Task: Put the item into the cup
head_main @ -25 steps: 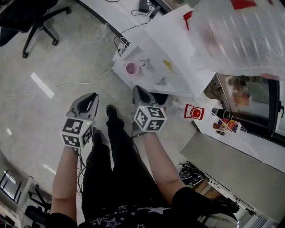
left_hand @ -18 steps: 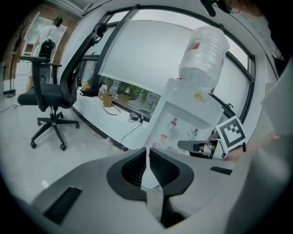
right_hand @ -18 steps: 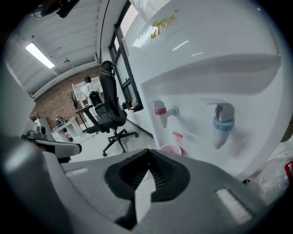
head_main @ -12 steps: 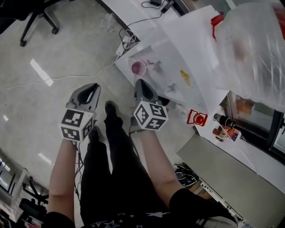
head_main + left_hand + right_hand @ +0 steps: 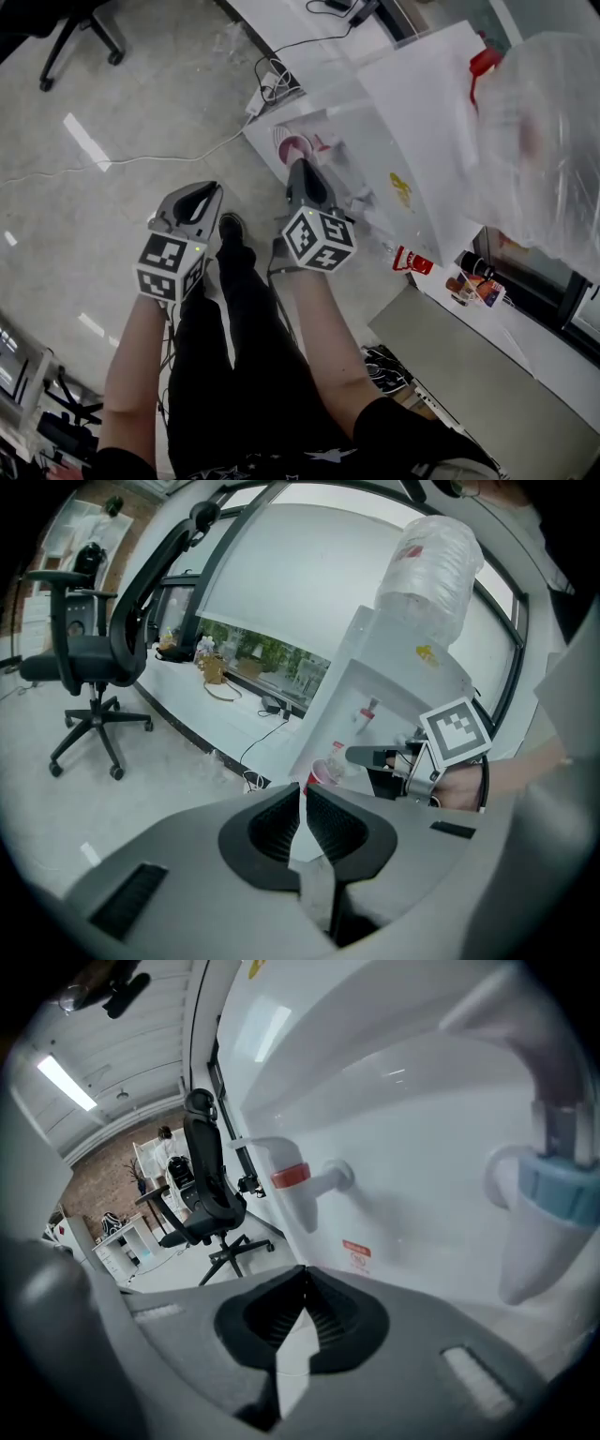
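Our right gripper (image 5: 302, 170) has its jaws pressed together with nothing between them; its own view shows the ribbed pads meeting at the tips (image 5: 302, 1277). Our left gripper (image 5: 208, 192) is also closed and empty, with only a thin slit showing between its pads (image 5: 301, 789). So neither gripper carries an item, and we cannot tell from these views what the item is or where it lies.

The next move turns on the red cup (image 5: 293, 146). It stands upright, mouth up, in the recess of the white water dispenser (image 5: 412, 122), just ahead of the right gripper's tips and along the line that gripper points. The right gripper is clearly the nearer one. The left gripper hangs over the floor, well apart from the cup, and sees it (image 5: 319, 774) off to its right, past the right gripper. The right gripper's own view does not show the cup, which we judge sits below its field. That view looks straight into the recess at the red tap (image 5: 292, 1177) and the blue tap (image 5: 555, 1194).

The cup's inside looks pale at this size, and we cannot tell whether anything is in it. A large plastic-wrapped bottle (image 5: 544, 141) sits on top of the dispenser. We judge the task has not yet begun in earnest, since an item must first be found and gripped.
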Demonstrator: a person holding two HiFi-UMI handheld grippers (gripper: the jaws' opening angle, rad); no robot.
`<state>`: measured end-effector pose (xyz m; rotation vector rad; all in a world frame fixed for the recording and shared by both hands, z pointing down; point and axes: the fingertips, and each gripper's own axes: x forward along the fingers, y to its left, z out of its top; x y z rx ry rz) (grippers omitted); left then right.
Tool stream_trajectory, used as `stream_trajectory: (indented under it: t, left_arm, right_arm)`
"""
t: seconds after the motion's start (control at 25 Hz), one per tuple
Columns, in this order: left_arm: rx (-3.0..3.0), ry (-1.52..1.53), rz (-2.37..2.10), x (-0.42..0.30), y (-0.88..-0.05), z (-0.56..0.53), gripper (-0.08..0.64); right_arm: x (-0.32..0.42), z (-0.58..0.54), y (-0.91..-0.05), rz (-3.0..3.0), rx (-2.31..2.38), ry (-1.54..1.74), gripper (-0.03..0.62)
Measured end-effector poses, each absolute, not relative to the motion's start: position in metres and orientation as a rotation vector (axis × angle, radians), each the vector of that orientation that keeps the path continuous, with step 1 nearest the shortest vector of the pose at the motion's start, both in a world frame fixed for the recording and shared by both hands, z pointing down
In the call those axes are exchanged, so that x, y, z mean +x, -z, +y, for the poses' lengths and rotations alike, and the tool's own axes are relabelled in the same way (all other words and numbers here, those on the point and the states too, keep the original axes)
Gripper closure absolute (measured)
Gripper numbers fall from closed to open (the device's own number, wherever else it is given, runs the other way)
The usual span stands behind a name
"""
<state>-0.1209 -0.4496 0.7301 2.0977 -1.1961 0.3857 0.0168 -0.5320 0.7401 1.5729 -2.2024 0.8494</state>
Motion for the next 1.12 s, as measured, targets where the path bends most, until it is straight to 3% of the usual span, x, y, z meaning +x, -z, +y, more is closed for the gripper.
stream_trajectory:
  t: [1.12]
  left_arm:
    - [2.024, -0.379, -1.205, -0.116, -0.753, -0.464, 0.531]
  right_arm:
    - [0.025, -0.556, -0.807, -2.045, 1.435, -0.72, 0.588]
